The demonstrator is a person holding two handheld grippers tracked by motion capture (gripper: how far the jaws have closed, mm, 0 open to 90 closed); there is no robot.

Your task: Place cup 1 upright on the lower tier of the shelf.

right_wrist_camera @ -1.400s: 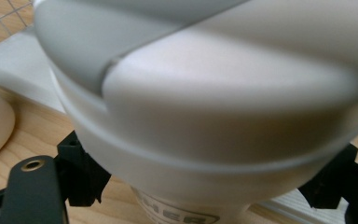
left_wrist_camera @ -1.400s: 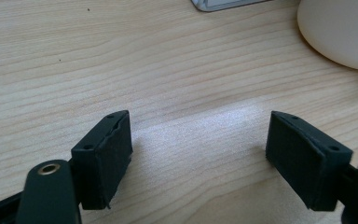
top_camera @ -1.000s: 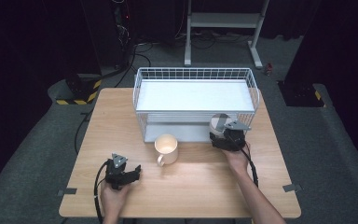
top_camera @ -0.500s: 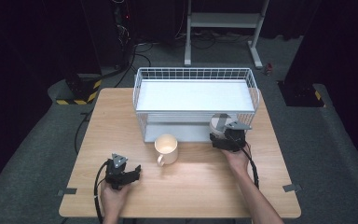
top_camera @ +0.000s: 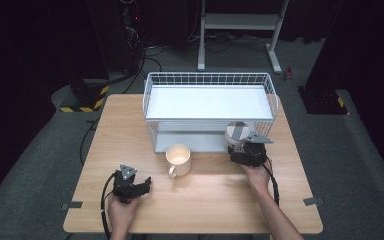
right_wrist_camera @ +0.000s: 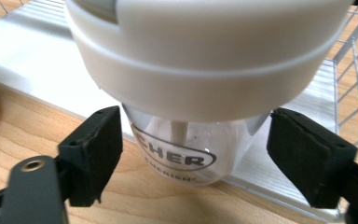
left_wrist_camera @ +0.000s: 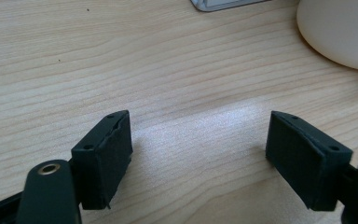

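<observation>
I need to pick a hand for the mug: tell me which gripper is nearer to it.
Left. The left gripper lies on the table just left of and nearer the person than the mug; the right gripper is farther right, around the lidded jar.

The table (top_camera: 200, 200) is pale wood with a fine straight grain; the wire basket (top_camera: 152, 90) is white over a white base panel. The mug (top_camera: 179, 160) is cream, and the jar (right_wrist_camera: 186, 154) is clear with black lettering under a cream-white lid (right_wrist_camera: 205, 56) with a grey top. Both gripper bodies, the left gripper (left_wrist_camera: 198, 156) and the right gripper (right_wrist_camera: 193, 156), are black, each topped by a grey plate.
</observation>
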